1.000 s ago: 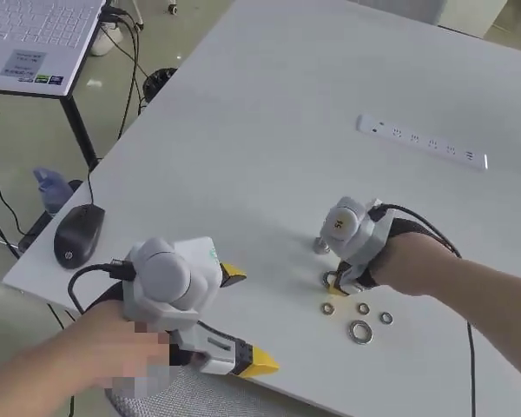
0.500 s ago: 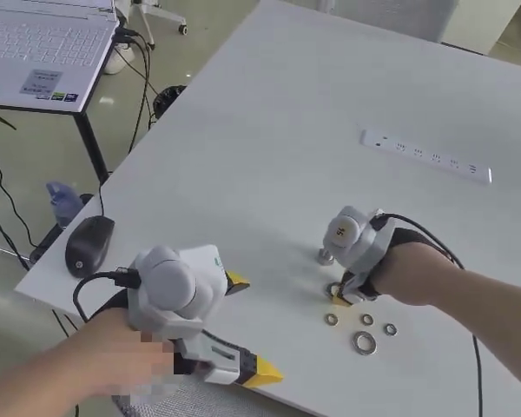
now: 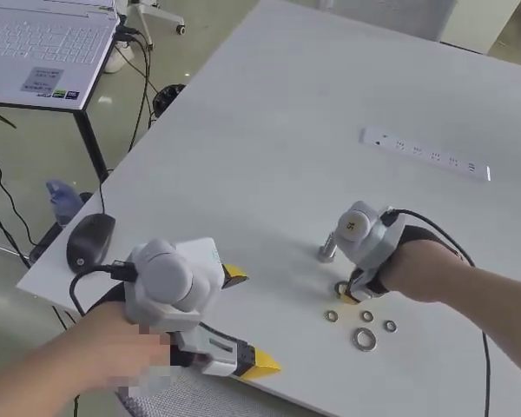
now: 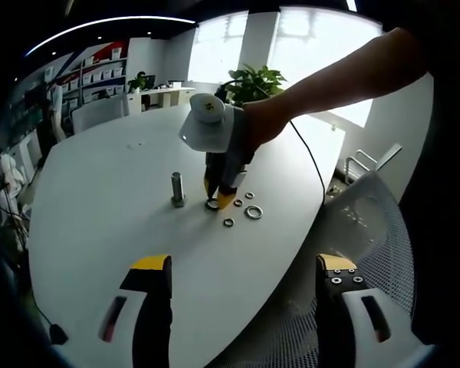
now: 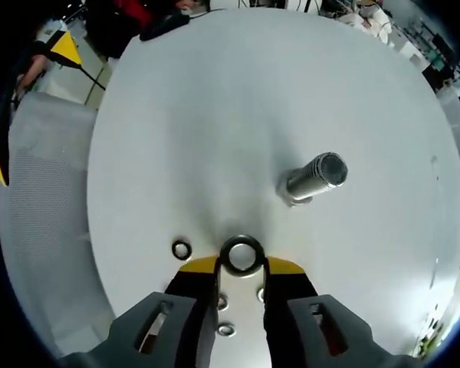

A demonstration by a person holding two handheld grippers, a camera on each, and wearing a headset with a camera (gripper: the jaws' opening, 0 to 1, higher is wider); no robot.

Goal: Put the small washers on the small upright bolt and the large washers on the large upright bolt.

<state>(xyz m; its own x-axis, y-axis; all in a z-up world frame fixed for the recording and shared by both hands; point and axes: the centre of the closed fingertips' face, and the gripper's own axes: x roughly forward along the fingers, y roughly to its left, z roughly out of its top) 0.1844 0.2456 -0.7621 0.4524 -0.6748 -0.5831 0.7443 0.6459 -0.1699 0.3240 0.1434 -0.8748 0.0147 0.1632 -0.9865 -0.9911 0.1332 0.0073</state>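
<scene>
right tool pinching a large washer near the upright bolt, left tool idle.
my right tool point(image 5: 242, 266) is pressed onto a large washer point(image 5: 242, 255), held at its yellow tips low over the white surface point(image 3: 269, 130). in the right gripper view the upright bolt point(image 5: 313, 178) stands near, at about 1 o'clock from the washer. loose washers point(image 3: 363, 338) lie at 5 o'clock from this tool in the head view. my left tool point(image 4: 242, 264) is spread wide, holding nothing. i judge the step is carrying this washer to the bolt; next it needs lifting above the bolt top, hole centred, then release.
</scene>
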